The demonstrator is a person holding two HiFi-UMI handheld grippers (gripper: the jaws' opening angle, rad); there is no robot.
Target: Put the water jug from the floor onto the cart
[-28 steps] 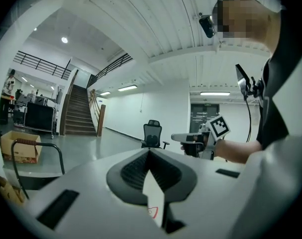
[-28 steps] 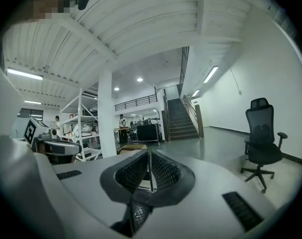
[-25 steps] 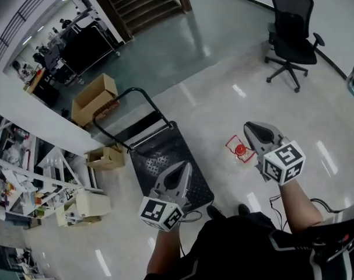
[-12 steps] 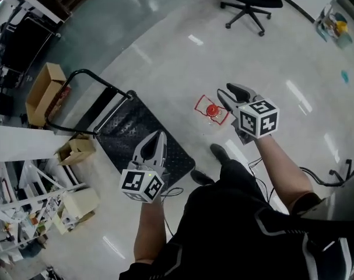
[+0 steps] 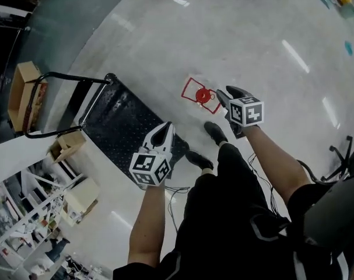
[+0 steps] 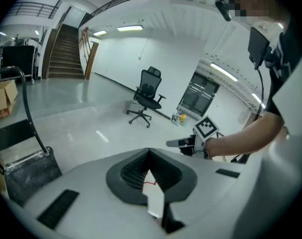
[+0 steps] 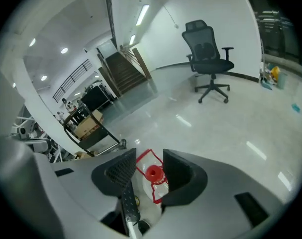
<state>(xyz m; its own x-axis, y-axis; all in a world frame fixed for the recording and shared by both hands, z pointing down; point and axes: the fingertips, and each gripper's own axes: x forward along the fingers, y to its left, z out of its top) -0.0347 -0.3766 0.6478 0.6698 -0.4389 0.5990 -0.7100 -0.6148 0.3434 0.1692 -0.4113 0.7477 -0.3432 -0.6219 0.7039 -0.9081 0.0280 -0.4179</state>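
Hovering beside the water jug on the floor near the cart: right gripper jaws, just been opening, hold nothing; left gripper jaws closed, empty. Likely risk: one-sided neck grip lets heavy jug swing, slip.

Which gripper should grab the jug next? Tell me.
Right. The right gripper, jaws just opened, frames the water jug without touching; the left gripper is shut, over the cart.

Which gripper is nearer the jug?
Right. The right gripper, its empty jaws just opened, hovers beside the jug; the left gripper is over the cart, farther off.
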